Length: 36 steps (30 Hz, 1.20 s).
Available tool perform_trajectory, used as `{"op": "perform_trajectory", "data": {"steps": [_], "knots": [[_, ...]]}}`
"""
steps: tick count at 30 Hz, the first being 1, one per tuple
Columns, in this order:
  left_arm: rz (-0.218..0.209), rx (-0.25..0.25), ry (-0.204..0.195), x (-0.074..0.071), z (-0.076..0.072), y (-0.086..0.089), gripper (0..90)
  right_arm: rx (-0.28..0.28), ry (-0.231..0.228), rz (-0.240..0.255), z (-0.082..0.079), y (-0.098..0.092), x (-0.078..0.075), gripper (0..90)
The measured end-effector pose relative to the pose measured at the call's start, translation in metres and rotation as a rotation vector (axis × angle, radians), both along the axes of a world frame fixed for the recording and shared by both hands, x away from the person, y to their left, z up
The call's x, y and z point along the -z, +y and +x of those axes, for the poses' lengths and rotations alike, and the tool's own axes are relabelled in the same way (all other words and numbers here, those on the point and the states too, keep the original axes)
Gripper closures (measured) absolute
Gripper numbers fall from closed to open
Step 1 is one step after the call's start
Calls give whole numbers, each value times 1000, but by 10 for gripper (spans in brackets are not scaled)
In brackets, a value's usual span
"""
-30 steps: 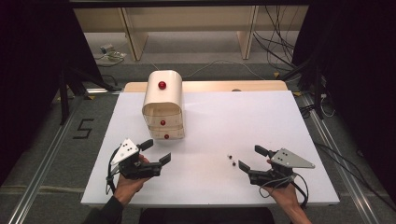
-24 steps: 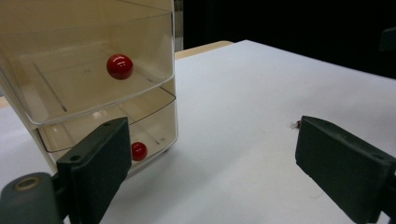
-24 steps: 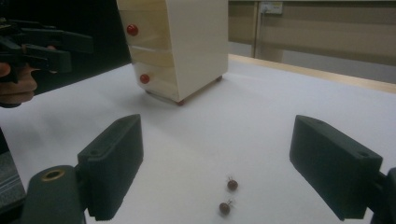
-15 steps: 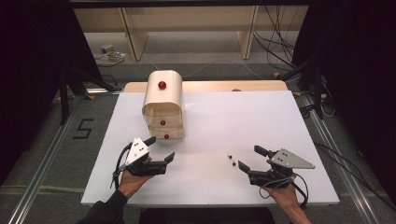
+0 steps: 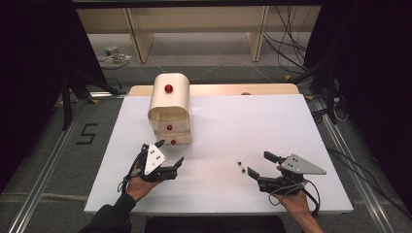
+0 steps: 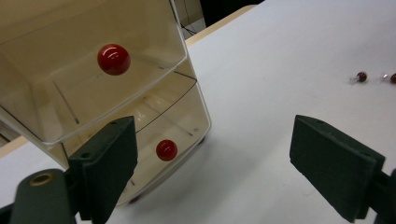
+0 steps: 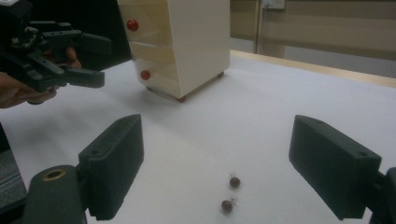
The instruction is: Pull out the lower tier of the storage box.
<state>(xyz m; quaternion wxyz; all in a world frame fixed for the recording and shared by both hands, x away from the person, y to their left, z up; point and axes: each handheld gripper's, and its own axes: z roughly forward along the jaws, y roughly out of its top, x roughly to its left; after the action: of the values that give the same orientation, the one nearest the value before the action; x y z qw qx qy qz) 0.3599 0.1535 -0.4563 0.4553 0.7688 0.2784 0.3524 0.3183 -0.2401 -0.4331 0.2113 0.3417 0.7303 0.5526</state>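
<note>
The left tool (image 5: 167,158) sits low and left of centre in the high view, just in front of the drawer chest (image 5: 169,108); its jaws stand wide apart with nothing between them, though they have just been closing a little. I'd judge the step in hand to be the approach to a drawer: in the left gripper view the lower knob (image 6: 166,150) lies in the gap between the jaws, nearer the left one, and neither pad touches it yet. The next move, as I read it, calls for bringing the jaws on around that knob, pinching it squarely, then drawing straight out so the light chest does not slide on the surface (image 5: 272,116); the knob is small and round, so a skewed pinch could slip off.

The right tool (image 5: 265,165) rests at the lower right of the high view, jaws also wide and empty; the two earrings (image 7: 230,193) lie on the surface just ahead of it, close together at the bottom centre of the right gripper view, touched by neither jaw. They look to be what goes into a drawer once one is out.

The chest stands upright in the upper left part of the surface; it has three red knobs in the high view, one on top (image 5: 168,89) and two on the drawer fronts. Through the clear fronts in the left gripper view both drawers look empty; I see only bare floors and walls.
</note>
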Motion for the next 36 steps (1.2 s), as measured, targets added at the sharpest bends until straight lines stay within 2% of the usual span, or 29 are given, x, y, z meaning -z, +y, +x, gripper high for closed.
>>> {"op": "perform_trajectory", "data": {"steps": [5, 12, 20, 24, 27, 36], "knots": [[50, -10, -35, 6, 5, -2, 182, -2, 3, -1, 1, 0, 1, 186], [104, -21, -61, 13, 11, -3, 243, -6, 7, -3, 2, 1, 1, 188], [167, -34, -105, 20, 16, -7, 348, -8, 8, -3, 2, 1, 1, 191], [176, -43, -120, 23, 18, -7, 376, -10, 8, -3, 2, 1, 2, 192], [199, -50, -136, 26, 20, -8, 420, -13, 6, -5, 3, 2, 2, 193], [235, -71, -151, 33, 25, -10, 511, -13, 17, 0, 3, 1, 2, 194]]}}
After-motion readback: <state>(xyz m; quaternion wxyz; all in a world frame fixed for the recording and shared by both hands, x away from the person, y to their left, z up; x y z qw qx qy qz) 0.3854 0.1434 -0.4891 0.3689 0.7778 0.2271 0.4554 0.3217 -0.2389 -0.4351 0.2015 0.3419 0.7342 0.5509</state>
